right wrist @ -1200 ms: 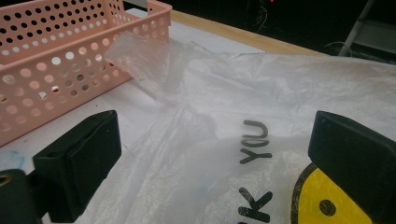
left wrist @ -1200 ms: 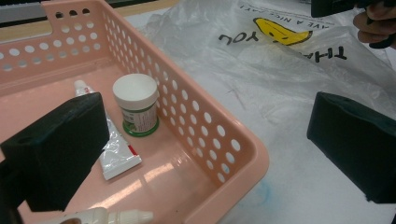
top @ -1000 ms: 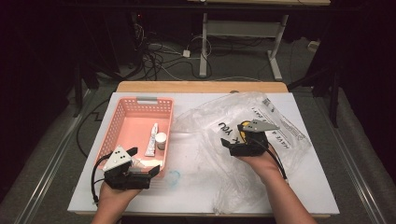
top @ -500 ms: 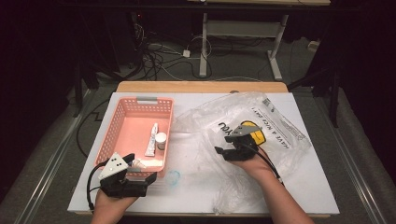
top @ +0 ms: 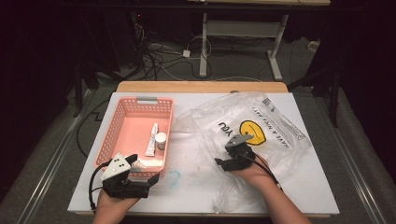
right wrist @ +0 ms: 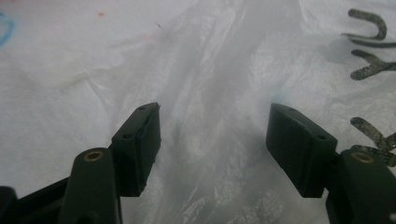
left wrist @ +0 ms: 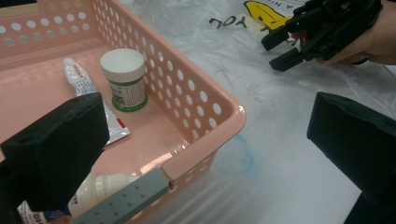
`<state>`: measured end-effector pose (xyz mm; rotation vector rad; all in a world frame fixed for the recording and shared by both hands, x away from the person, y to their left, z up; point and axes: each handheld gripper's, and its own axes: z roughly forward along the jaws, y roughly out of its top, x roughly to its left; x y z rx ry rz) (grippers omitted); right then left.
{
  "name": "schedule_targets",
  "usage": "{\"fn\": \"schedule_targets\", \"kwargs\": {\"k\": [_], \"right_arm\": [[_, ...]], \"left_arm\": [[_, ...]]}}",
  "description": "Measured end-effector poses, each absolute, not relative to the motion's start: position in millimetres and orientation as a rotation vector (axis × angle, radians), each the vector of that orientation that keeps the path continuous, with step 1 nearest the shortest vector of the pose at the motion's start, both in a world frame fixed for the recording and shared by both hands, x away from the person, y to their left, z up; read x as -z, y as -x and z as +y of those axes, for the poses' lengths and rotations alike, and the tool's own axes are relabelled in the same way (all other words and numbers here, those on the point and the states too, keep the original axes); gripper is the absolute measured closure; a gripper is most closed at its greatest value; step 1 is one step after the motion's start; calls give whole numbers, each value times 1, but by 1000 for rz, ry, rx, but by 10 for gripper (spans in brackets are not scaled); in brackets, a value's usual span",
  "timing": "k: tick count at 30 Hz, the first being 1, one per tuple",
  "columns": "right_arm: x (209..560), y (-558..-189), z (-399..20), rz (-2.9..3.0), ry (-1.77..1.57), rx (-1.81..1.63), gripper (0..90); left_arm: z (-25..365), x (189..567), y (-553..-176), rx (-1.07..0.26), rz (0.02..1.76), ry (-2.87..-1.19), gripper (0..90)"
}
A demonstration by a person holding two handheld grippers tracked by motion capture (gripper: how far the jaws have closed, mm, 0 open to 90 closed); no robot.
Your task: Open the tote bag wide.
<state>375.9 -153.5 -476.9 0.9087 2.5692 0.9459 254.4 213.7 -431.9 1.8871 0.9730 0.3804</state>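
Observation:
A clear plastic bag (top: 275, 135) with a yellow smiley and black lettering lies crumpled on the white table. My right gripper (top: 220, 164) rests low on its left part. Its jaws narrowed and have just opened a little; they stand open (right wrist: 215, 116) astride a raised fold of the bag (right wrist: 210, 84) without pinching it. A pink basket (top: 135, 100) at the left holds a tube (top: 152, 140), a white-capped jar (top: 161, 140) and a white bottle (left wrist: 107, 186). My left gripper (top: 142, 169) is open wide at the basket's near right corner (left wrist: 233, 116), holding nothing.
A blue ring mark (top: 173, 177) is drawn on the table between the basket and the bag. A grey handle (left wrist: 126, 198) sits on the basket's near rim. The right gripper (left wrist: 273, 55) shows ahead in the left gripper view. Cables and table legs lie on the floor beyond.
My right gripper has come down and toward me onto the bag, with its jaws narrower than a second ago. The left gripper has barely moved.

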Motion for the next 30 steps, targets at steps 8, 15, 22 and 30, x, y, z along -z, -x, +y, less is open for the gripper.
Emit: {"fn": "schedule_targets", "kwargs": {"k": [8, 15, 22, 30], "right_arm": [[480, -379, -156, 2536, -919, -964, 575], [480, -381, -159, 2515, -924, -963, 886], [472, -379, -166, 2462, -933, -1061, 900], [458, -371, -177, 2382, -915, -1209, 900]], "left_arm": [[214, 432, -254, -371, 970, -1888, 0], [213, 433, -255, -362, 967, -1892, 0], [213, 433, -257, -359, 967, -1885, 0], [215, 432, -259, -368, 974, -1871, 0]]}}
